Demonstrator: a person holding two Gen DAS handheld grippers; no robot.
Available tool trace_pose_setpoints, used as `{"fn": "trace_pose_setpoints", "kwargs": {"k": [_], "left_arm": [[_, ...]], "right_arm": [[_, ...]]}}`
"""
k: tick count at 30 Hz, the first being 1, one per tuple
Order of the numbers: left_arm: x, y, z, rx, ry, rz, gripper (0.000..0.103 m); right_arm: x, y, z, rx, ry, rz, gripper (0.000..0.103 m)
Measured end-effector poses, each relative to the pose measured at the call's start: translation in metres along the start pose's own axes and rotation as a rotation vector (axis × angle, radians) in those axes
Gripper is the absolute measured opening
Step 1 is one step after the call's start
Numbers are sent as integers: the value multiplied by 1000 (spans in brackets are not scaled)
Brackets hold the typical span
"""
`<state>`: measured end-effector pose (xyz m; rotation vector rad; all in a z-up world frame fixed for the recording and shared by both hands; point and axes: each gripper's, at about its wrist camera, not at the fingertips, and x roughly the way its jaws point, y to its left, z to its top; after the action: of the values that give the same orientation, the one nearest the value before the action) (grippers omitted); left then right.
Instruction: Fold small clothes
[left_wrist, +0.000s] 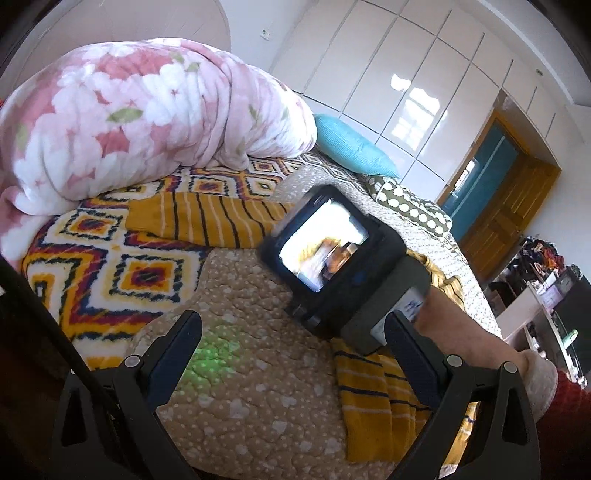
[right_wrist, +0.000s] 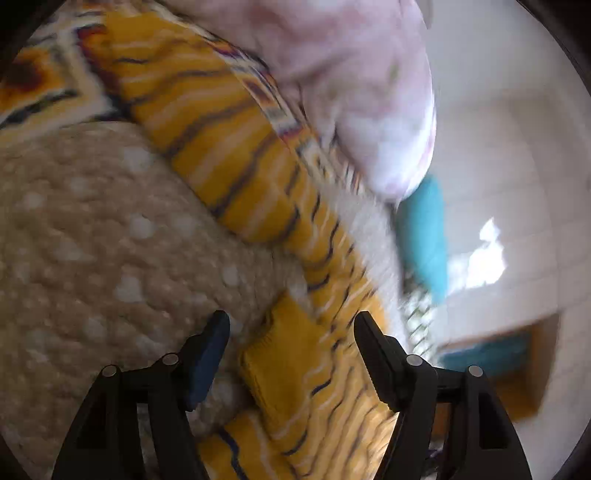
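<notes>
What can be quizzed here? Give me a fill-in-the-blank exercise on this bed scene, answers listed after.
1. The striped garment on the bed is mostly ____ in colour.
2. Both the left tool and the right tool have their fingers ____.
3. The pillow next to the floral blanket is ____.
4. The quilt under the left tool is beige with ____ spots.

Answers: yellow; open; blue; white

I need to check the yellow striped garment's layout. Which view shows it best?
The left wrist view: the yellow striped garment is sharp, stretching across the bed behind the right gripper's camera. The right wrist view shows it closer but motion-blurred.
</notes>
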<state>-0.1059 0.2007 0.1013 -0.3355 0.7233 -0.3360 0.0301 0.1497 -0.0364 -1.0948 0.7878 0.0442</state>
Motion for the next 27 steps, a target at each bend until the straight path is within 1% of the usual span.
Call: {"fn": "trace_pose_setpoints", "kwargs": {"k": [2,3,4,5,6,7,8,10,11,12,14,15,16,17,18,19,21,23,24,25,27], "left_arm": [[1,-1,0,9,9,-1,99],[1,-2,0,16,14,-1,99],[2,-1,-1,18,14,-2,99],[2,0,-1,20,13,-3,99],[2,1,-1,19,12,-1,99],[3,2,-1,17,14,0,99],[4,4,-2,13,17,-2,99],[7,6,-3,2,25,-4,99],[9,5,-3,0,30,-5,99],[11,5,-4,-1,35,-5,99],[14,1,-5,4,40,4,99],[15,-1,-6,9,44,10,99],[17,-4,-6,15,49,16,99],[18,-7,-6,21,53,21,99],[20,-10,-7,30,58,26,99],[21,-12,-7,36,61,31,99],[23,-16,-7,51,72,30,99],[25,-20,-8,53,73,25,99],[25,-21,-8,53,74,21,99],[26,-23,-8,54,76,14,99],[28,-26,-10,60,80,5,99]], "right_arm": [[-7,-40,-12,192,3,122,74],[-9,-63,-25,301,6,169,74],[-8,-90,-43,405,10,210,74],[-5,-120,-69,523,21,239,74],[-2,-145,-94,618,39,237,74],[7,-177,-129,729,71,209,74],[16,-198,-155,800,101,173,74],[42,-240,-221,940,226,61,74],[58,-257,-253,999,296,25,74],[73,-269,-282,1053,355,15,74],[98,-278,-325,1131,455,40,75],[109,-278,-339,1154,487,67,75],[115,-276,-349,1174,500,99,75],[123,-274,-355,1205,490,158,59],[126,-271,-359,1242,459,231,14],[127,-271,-364,1261,451,253,8],[125,-275,-371,1292,419,253,6],[123,-281,-384,1314,449,196,6],[125,-283,-391,1309,494,121,6],[124,-281,-401,1283,559,27,6],[131,-279,-410,1240,645,-32,8]]}}
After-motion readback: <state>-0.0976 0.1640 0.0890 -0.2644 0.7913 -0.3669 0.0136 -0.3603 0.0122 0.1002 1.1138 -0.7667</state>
